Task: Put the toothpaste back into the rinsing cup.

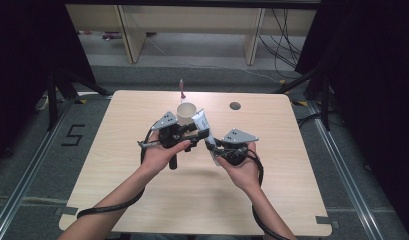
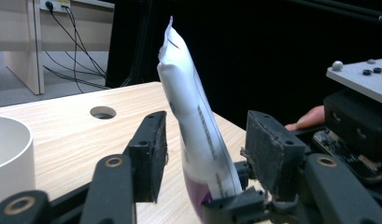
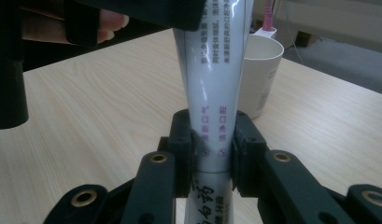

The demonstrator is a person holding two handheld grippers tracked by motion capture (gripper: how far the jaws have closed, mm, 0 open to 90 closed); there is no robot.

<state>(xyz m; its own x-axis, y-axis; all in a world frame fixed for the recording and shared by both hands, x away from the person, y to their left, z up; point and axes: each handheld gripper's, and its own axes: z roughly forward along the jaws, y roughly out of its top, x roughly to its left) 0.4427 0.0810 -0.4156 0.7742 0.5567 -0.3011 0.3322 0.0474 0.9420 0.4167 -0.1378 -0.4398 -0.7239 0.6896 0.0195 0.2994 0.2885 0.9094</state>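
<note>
A pale wooden table [image 1: 142, 200] with a round cable hole [image 1: 235, 106] near its far edge stands in a dim room hung with black curtains, with desk legs and loose cables on the grey floor behind it. The jaws of the right gripper [image 3: 212, 149] are closed firmly on the lower part of a white toothpaste tube [image 3: 212, 84], which is held upright above the table, its crimped flat end uppermost. The jaws of the left gripper [image 2: 202, 149] are set partway open on either side of the same tube [image 2: 193, 126], higher up; a gap is seen between each pad and the tube, so no grip is yet made there. The step in hand is judged to be a handover or a two-handed hold of the tube. For it to go well, the left jaws should be centred on the tube's flat faces and closed gently, so that the soft body is not crushed or twisted, and the right grip should be kept until the left one is firm. A white cup [image 1: 186, 114] stands on the table just behind the grippers. A pink toothbrush [image 3: 268, 14] is seen standing in it at the far side; nothing else can be made out inside.
</note>
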